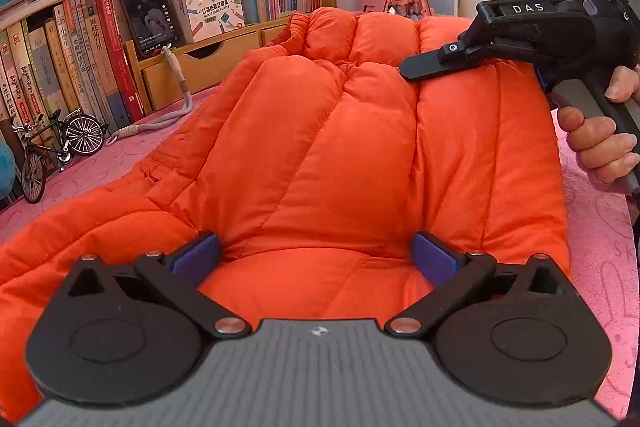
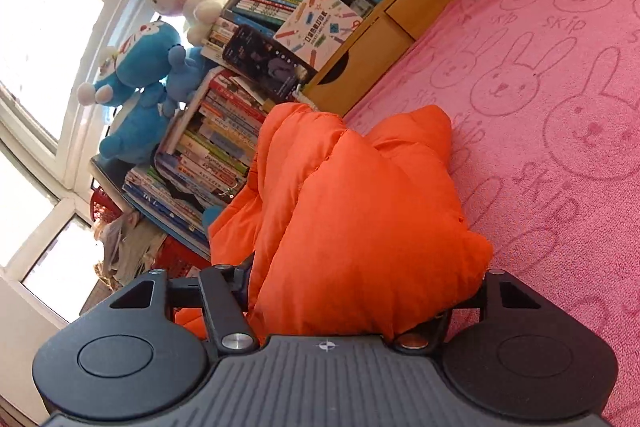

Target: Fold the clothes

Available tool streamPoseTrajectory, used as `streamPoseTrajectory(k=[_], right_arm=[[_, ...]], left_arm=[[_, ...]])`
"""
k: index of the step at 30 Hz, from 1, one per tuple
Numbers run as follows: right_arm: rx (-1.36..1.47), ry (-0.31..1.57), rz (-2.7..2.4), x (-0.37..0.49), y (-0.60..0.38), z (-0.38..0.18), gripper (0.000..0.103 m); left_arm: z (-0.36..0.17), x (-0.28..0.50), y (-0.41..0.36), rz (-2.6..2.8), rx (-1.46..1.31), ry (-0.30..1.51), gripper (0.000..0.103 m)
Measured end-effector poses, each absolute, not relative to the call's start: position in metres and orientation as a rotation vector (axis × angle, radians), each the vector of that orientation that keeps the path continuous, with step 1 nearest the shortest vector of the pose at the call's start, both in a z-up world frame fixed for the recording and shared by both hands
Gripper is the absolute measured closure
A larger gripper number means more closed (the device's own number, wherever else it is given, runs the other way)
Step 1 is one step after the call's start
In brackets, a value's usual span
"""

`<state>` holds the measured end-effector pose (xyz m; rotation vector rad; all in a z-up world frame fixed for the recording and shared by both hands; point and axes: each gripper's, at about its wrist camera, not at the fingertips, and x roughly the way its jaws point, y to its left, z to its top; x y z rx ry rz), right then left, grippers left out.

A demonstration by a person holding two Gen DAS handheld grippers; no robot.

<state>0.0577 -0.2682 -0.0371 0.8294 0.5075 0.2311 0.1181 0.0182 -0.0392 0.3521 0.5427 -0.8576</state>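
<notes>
The orange puffer jacket (image 1: 320,131) lies bunched on the pink rabbit-print cover (image 2: 560,87). The left tool (image 1: 316,259) straddles it, fingers apart; the right tool (image 2: 344,307) stands apart around a thick fold. Press the air out before creasing.

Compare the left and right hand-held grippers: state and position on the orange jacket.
The left hand-held gripper is open, blue pads spread wide around a bulge of the orange jacket. The right hand-held gripper lies flat on the jacket's far part; whether it is gripping cannot be told. Both are black and touching the same jacket on the pink cloth.
</notes>
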Motion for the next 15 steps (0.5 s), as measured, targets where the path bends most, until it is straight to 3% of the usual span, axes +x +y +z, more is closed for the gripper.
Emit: streamPoseTrajectory(k=[8, 15], right_arm=[[0.442, 0.379, 0.339, 0.046, -0.181, 0.033, 0.053], [0.299, 0.381, 0.412, 0.043, -0.13, 0.041, 0.054]], left_arm=[[-0.039, 0.12, 0.022, -0.848, 0.325, 0.547, 0.0], [-0.039, 0.117, 0.021, -0.836, 0.34, 0.539, 0.0]])
